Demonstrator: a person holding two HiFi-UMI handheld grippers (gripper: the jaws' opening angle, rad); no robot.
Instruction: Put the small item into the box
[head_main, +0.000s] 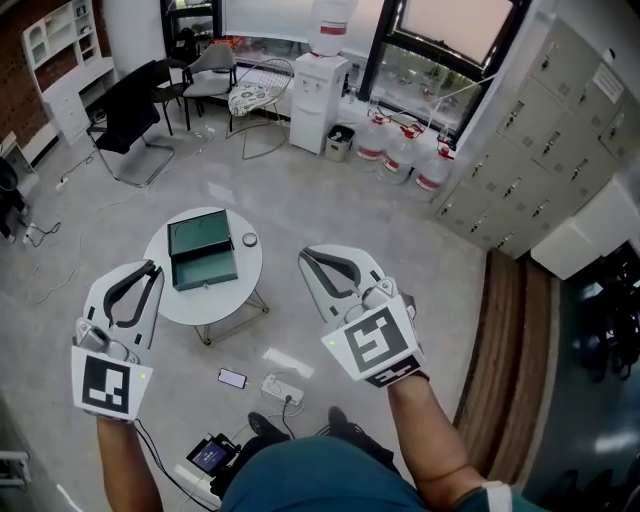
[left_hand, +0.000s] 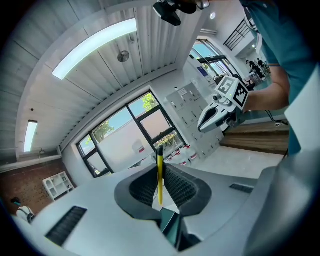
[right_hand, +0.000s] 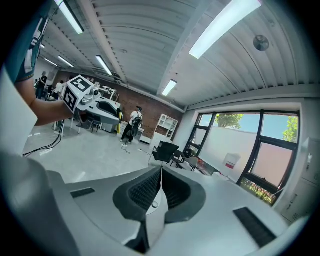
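Where the head view looks down on the room, the round white tabletop (head_main: 215, 306) sits left of centre in the frame and carries the green box (head_main: 205, 270). The box stands open with its lid tilted up at the far side. Its interior reads as plain dark green, and anything finer cannot be resolved at this size. The small round item (head_main: 249, 240), dark with a pale rim, lies on the tabletop just beside the right edge of the lid, outside the box. The left gripper (head_main: 150, 270) is at the lower left of the frame, its tips overlapping the left edge of the tabletop. In the left gripper view its fingers (left_hand: 180, 187) pinch a thin yellow item (left_hand: 160, 175) with a dark upper end, held upright between the pads. The right gripper (head_main: 306, 256) is at frame centre, over the floor to the right of the tabletop. In the right gripper view its fingers (right_hand: 142, 190) are pressed together, pad against pad. At the upper centre of the head view, a white water dispenser (head_main: 318, 100) carries an inverted bottle (head_main: 332, 25). A small bin (head_main: 340, 142) stands just beside the dispenser, and three water jugs (head_main: 400, 150) stand on the floor to the right. Each gripper's cube shows a black-and-white square marker (head_main: 372, 343). The labels on the grey lockers (head_main: 540, 140) at the upper right are too small to read.
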